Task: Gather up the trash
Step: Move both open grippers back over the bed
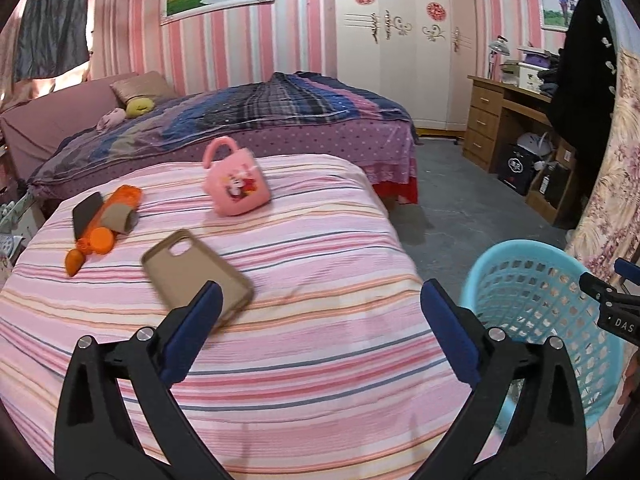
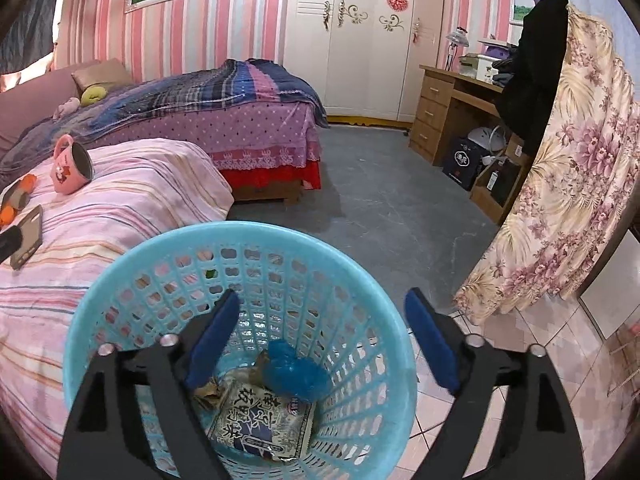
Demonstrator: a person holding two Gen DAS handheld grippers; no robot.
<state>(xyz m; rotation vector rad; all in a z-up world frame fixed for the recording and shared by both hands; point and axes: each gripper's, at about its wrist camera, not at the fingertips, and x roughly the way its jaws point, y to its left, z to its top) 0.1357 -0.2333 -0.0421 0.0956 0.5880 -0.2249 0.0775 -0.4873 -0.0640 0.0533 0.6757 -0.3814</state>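
My left gripper [image 1: 322, 286] is open over the pink striped bedcover [image 1: 320, 360], with nothing between its fingers. Just beyond its left finger lies a brown phone case [image 1: 196, 276]. Farther back are a pink mug on its side [image 1: 236, 184] and an orange object with a cardboard tube and a dark card [image 1: 104, 224]. My right gripper [image 2: 323, 295] is open above the light blue basket [image 2: 240, 240], which stands beside the bed. In the basket lie a blue crumpled wrapper [image 2: 296, 372], a printed packet [image 2: 264, 420] and a brown scrap [image 2: 208, 392].
The basket [image 1: 540, 312] stands off the bed's right edge. A second bed with a plaid blanket [image 2: 208, 92] is behind. A wooden desk [image 2: 444, 108] and a floral curtain [image 2: 568, 184] stand on the right, across grey floor [image 2: 380, 200].
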